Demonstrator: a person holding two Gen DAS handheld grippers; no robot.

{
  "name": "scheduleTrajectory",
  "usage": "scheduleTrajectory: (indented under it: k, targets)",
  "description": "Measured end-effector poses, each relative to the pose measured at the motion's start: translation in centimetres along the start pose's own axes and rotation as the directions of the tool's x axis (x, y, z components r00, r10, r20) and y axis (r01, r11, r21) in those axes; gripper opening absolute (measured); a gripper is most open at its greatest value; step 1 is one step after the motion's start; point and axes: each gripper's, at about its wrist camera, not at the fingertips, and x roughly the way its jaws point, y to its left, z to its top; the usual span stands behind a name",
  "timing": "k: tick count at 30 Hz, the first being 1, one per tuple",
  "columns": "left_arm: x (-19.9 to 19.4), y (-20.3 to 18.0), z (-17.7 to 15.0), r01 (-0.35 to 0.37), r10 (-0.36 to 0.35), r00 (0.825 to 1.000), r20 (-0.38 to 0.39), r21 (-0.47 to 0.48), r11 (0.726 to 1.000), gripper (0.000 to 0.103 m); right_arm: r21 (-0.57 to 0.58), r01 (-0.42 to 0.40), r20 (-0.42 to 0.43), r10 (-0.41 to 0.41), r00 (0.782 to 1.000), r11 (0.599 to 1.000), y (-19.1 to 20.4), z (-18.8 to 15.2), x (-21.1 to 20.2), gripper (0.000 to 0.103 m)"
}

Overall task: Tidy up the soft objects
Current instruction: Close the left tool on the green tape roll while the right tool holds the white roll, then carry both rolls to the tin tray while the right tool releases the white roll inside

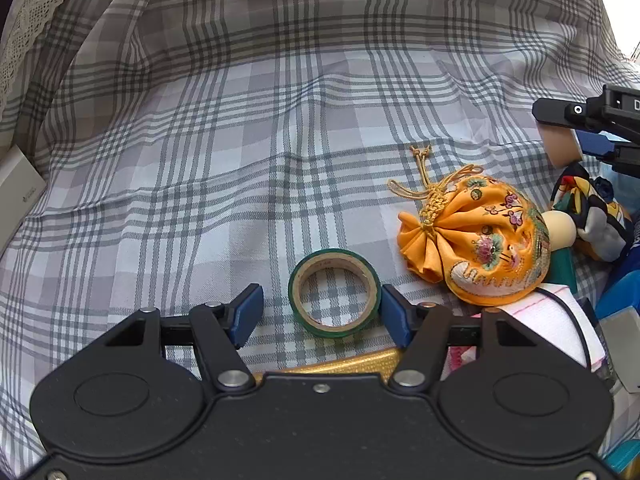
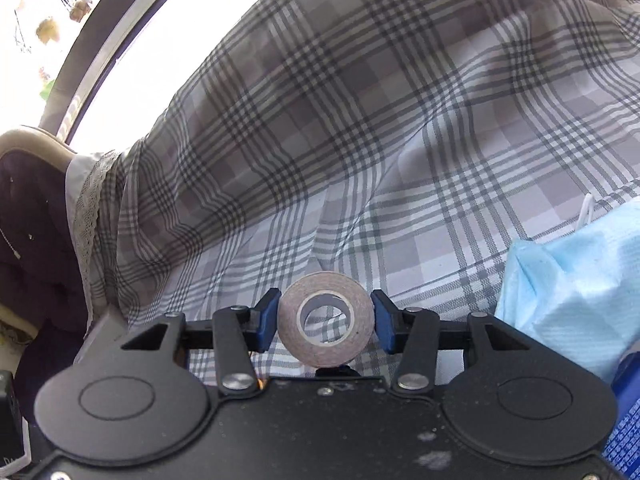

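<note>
In the left wrist view a green tape roll lies flat on the plaid cloth. My left gripper is open, with the roll between its blue fingers and touching the right one. An orange embroidered pouch lies to the right of it. In the right wrist view my right gripper is shut on a grey-brown tape roll, held upright above the cloth. The right gripper also shows in the left wrist view, at the right edge above the pouch.
A pile at the right of the left wrist view holds a patterned scarf, a wooden knob and white cloth. A gold item lies under my left gripper. A blue face mask lies right of my right gripper.
</note>
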Motion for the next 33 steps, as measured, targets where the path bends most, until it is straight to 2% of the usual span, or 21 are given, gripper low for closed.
scheduleTrajectory:
  k: [5,8,15,20,24,27,31,33]
  targets:
    - [0.2,-0.3,0.0,0.001,-0.001,1.0,0.019,-0.013,1.0,0.052,-0.175,0.093,0.085,-0.079,0.993,0.98,2.7,-1.3,-0.5,0.047]
    - [0.2,-0.5,0.2,0.01,-0.009,0.999,0.034,-0.021,1.0,0.048,-0.234,0.139,0.123,-0.113,0.986,0.962,3.7,-1.9,-0.6,0.047]
    - [-0.5,-0.2,0.0,0.03,-0.021,0.995,0.1,-0.09,0.995,0.048,-0.289,0.199,0.206,-0.142,0.968,0.936,4.6,-3.0,-1.6,0.047]
    - [-4.5,-0.4,-0.8,0.029,0.001,0.98,0.197,-0.15,0.988,0.048,-0.283,0.219,0.223,-0.159,0.962,0.934,4.7,-3.2,-1.8,0.047]
    - [-9.4,-1.4,-2.7,0.014,0.032,0.958,0.284,-0.159,0.987,0.048,-0.284,0.247,0.234,-0.183,0.955,0.927,5.0,-3.2,-1.6,0.047]
    - [-12.3,-2.3,-5.3,0.031,0.017,0.944,0.328,-0.139,0.99,0.048,-0.27,0.277,0.238,-0.215,0.947,0.922,5.1,-3.1,-1.5,0.047]
    - [-14.4,-4.0,-9.0,0.008,0.025,0.945,0.326,-0.099,0.995,0.048,-0.245,0.328,0.249,-0.268,0.931,0.912,5.2,-2.8,-1.5,0.047]
    - [-14.7,-4.7,-10.8,0.011,0.016,0.951,0.307,-0.086,0.996,0.048,-0.247,0.355,0.256,-0.292,0.921,0.902,5.5,-2.8,-1.6,0.047]
